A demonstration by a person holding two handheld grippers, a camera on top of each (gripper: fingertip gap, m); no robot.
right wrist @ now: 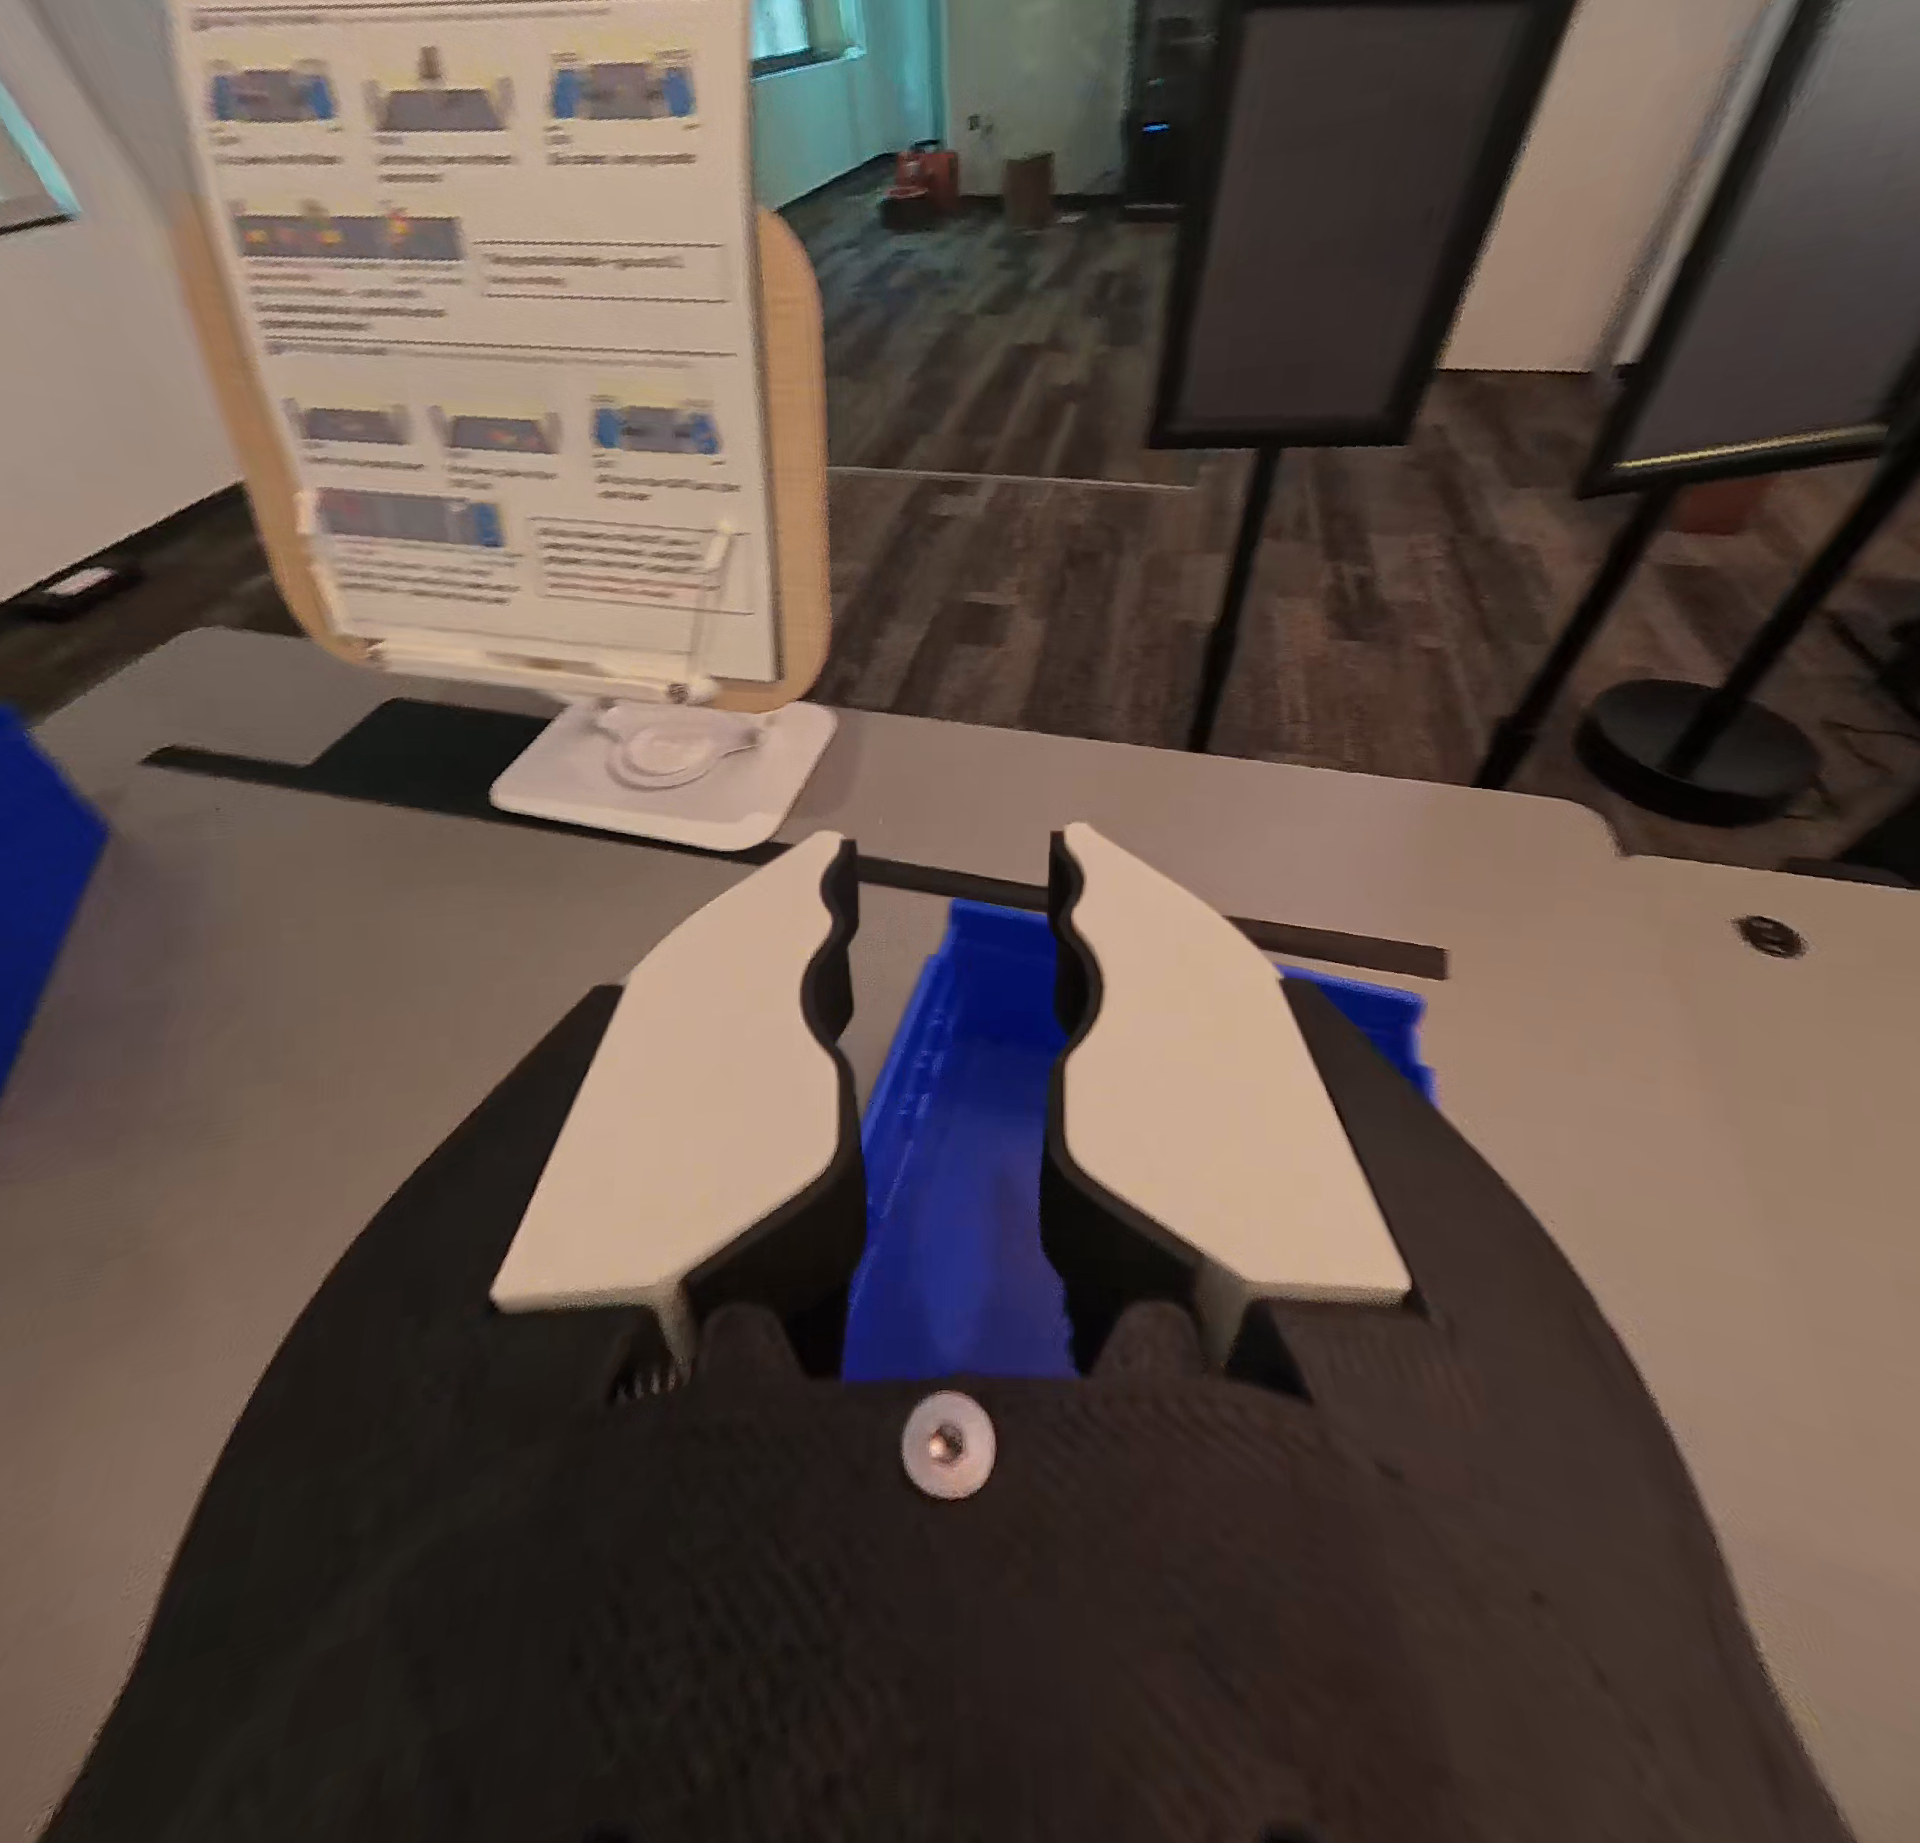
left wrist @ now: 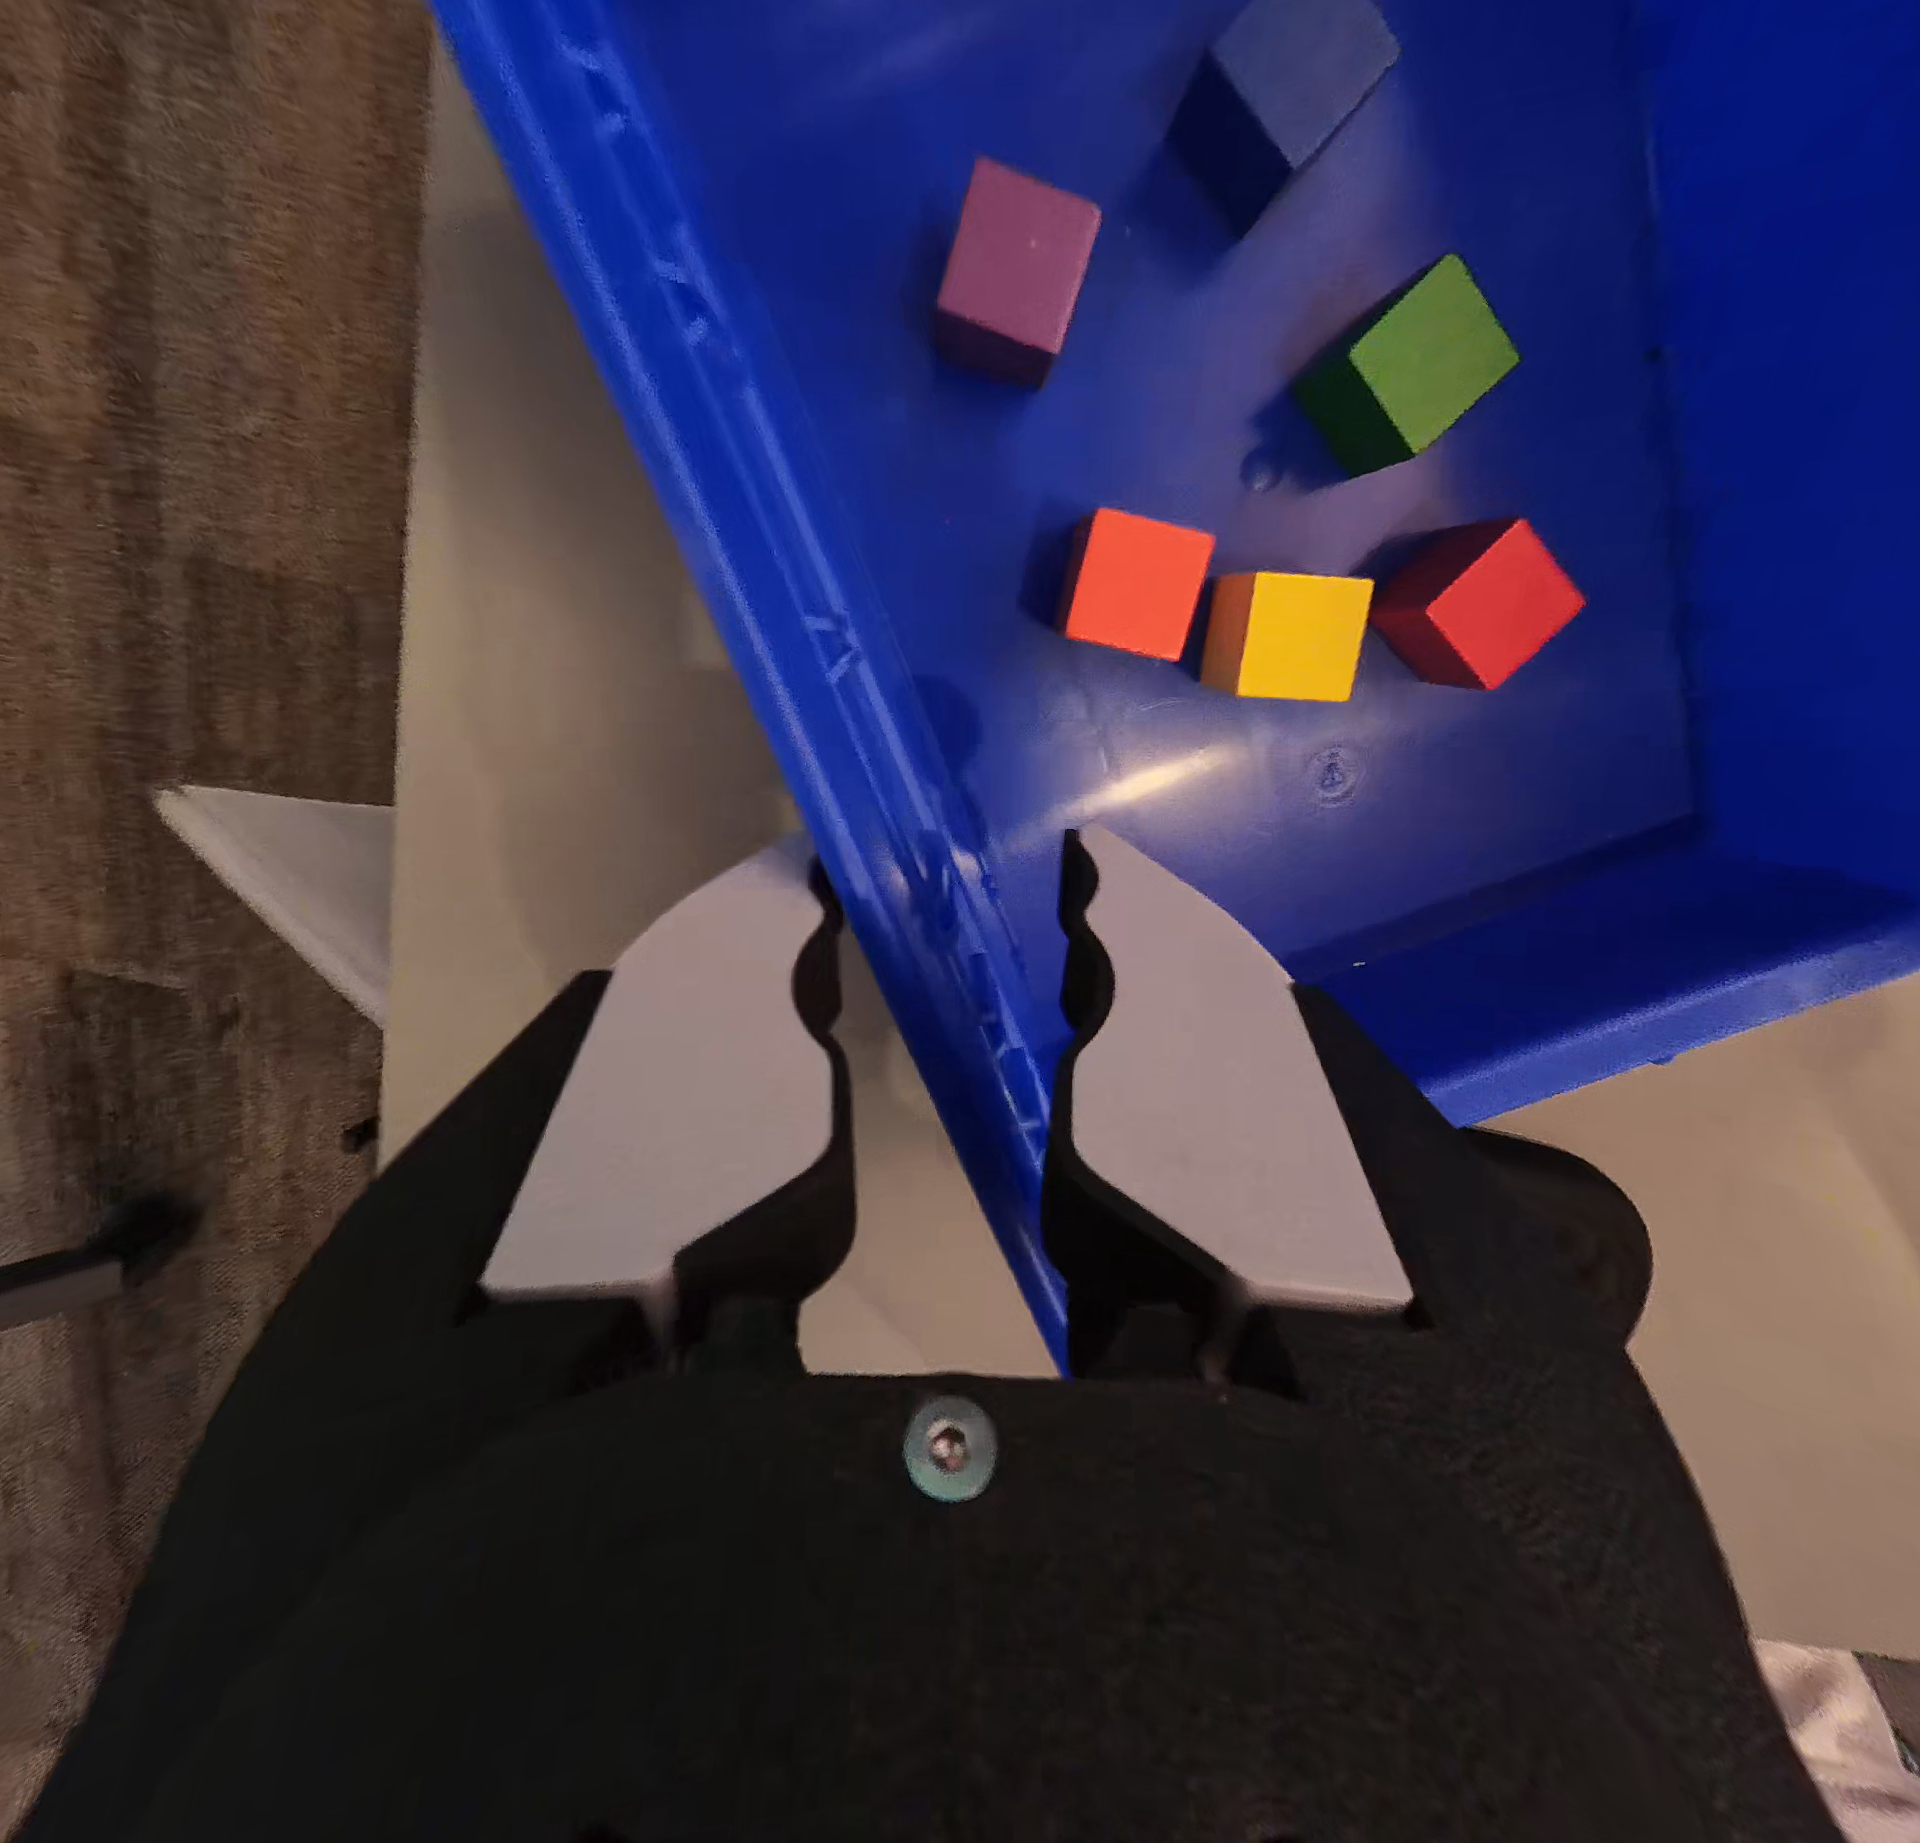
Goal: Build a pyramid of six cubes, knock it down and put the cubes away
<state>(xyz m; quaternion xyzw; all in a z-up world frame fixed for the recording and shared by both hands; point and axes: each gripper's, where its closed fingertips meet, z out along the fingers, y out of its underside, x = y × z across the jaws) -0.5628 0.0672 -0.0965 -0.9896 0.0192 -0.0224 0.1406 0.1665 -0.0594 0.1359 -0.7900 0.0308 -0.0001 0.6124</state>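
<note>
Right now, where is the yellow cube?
In the left wrist view, the yellow cube lies on the blue bin's floor, between the orange cube and red cube.

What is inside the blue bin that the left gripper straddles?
Six cubes lie on the blue bin floor: purple, dark blue, green, orange, yellow, red. The near corner is covered by the left gripper.

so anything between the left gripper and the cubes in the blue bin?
Yes: the blue plastic bin's side wall runs between the left gripper's fingers, one outside and one inside. Past it, the six wooden cubes lie on the bin floor uncovered; the orange cube is nearest.
</note>
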